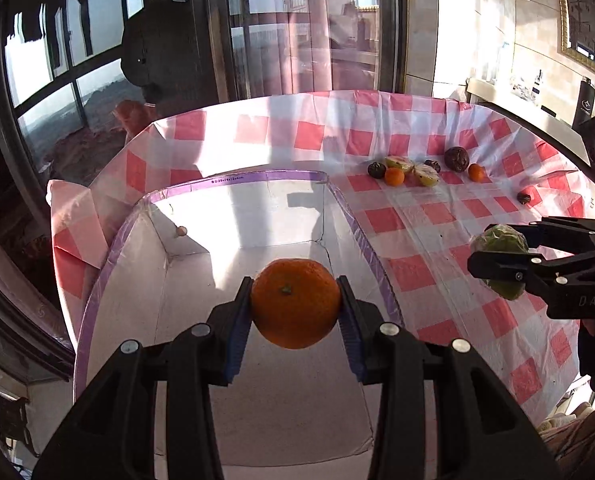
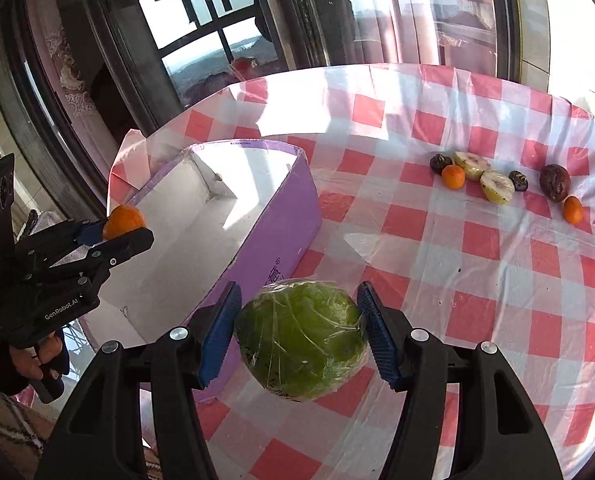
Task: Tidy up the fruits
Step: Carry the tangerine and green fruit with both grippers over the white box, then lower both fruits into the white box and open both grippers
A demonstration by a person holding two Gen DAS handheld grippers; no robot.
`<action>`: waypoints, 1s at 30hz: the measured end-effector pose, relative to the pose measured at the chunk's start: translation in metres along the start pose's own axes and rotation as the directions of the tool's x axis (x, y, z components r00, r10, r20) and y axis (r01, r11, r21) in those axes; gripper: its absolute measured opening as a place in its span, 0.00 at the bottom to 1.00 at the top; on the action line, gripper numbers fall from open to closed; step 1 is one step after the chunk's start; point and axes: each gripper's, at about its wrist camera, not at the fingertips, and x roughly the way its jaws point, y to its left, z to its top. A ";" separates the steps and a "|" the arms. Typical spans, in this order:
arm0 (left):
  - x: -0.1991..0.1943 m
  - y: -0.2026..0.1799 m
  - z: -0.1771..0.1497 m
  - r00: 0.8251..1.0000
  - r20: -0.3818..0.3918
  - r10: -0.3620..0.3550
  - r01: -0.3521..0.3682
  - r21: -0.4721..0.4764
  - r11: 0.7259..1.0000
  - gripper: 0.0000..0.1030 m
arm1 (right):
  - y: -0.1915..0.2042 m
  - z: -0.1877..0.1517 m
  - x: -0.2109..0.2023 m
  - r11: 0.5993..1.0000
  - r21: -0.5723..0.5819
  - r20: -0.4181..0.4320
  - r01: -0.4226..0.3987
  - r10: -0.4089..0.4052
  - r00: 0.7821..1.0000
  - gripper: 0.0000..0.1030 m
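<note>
Glossy plastic tablecloth; matt cardboard box.

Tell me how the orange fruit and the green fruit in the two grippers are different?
The orange is smooth, bare and smaller; the green fruit is bigger and wrapped in clear plastic. The orange hangs over the open purple box; the green fruit hangs over the checked tablecloth beside it. Both are gripped between blue pads, off the table.

The box lies open-topped and nearly empty on the left, while scattered fruit crowds the cloth's far right.
</note>
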 end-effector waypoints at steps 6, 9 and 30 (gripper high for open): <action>0.018 0.041 -0.021 0.989 -0.126 0.072 -0.076 -0.027 0.997 0.40 | 0.055 0.029 0.033 0.993 -0.113 -0.001 -0.032 0.032 0.999 0.58; 0.028 0.062 -0.032 0.978 -0.192 0.087 -0.098 -0.049 0.994 0.39 | 0.081 0.033 0.053 0.981 -0.193 -0.030 -0.006 0.000 1.000 0.58; 0.080 0.092 -0.065 0.900 -0.433 0.057 -0.067 -0.006 0.998 0.41 | 0.130 -0.010 0.134 0.912 -0.411 -0.287 0.011 -0.141 0.948 0.53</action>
